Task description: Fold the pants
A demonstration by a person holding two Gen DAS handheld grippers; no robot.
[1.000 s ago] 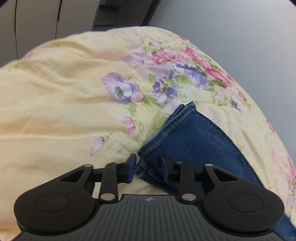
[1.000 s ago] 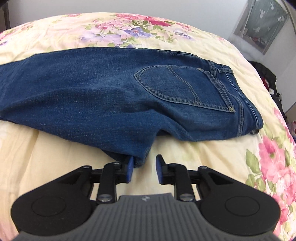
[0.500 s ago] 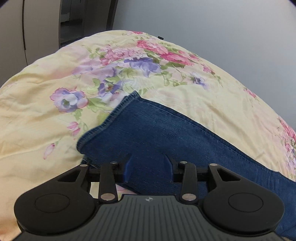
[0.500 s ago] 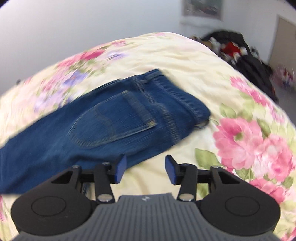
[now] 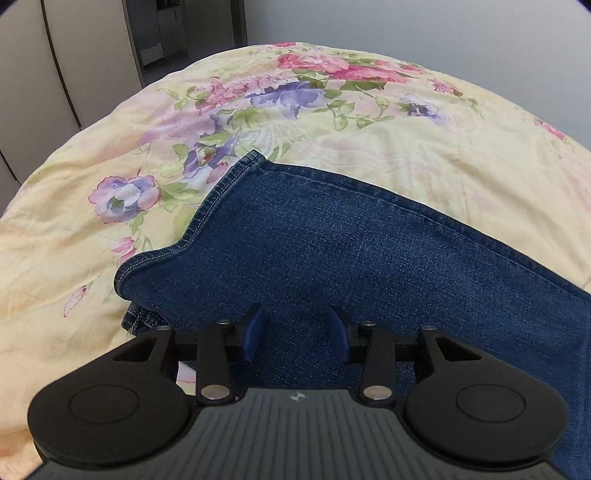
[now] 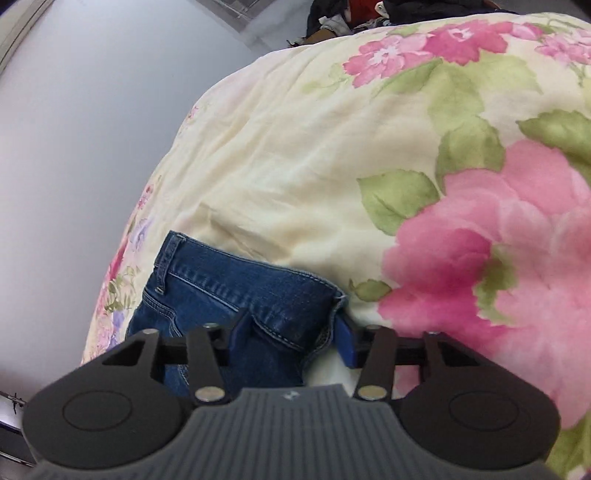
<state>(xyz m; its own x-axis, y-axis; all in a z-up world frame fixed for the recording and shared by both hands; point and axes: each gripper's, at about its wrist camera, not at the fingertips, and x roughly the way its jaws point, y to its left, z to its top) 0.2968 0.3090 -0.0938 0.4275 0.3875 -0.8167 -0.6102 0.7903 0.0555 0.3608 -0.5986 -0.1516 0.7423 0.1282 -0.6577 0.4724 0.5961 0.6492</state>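
Blue jeans (image 5: 332,236) lie flat on a yellow floral bedspread (image 5: 406,155). In the left wrist view the leg hem (image 5: 207,214) points to the far left, with a second hem peeking out below it. My left gripper (image 5: 295,332) is open and hovers over the leg just behind the hem. In the right wrist view the waistband end of the jeans (image 6: 236,288) lies in front of me. My right gripper (image 6: 290,338) is open, its blue fingers either side of the waistband corner.
The bed's edge drops to a grey floor (image 6: 74,129) on the left of the right wrist view. A dark pile of clothes (image 6: 369,14) lies beyond the bed. Cupboard doors (image 5: 55,66) stand beyond the bed in the left wrist view.
My left gripper has moved from the hem's edge to over the leg and opened wider. My right gripper has swung from the crotch area to the waistband end and opened wider.
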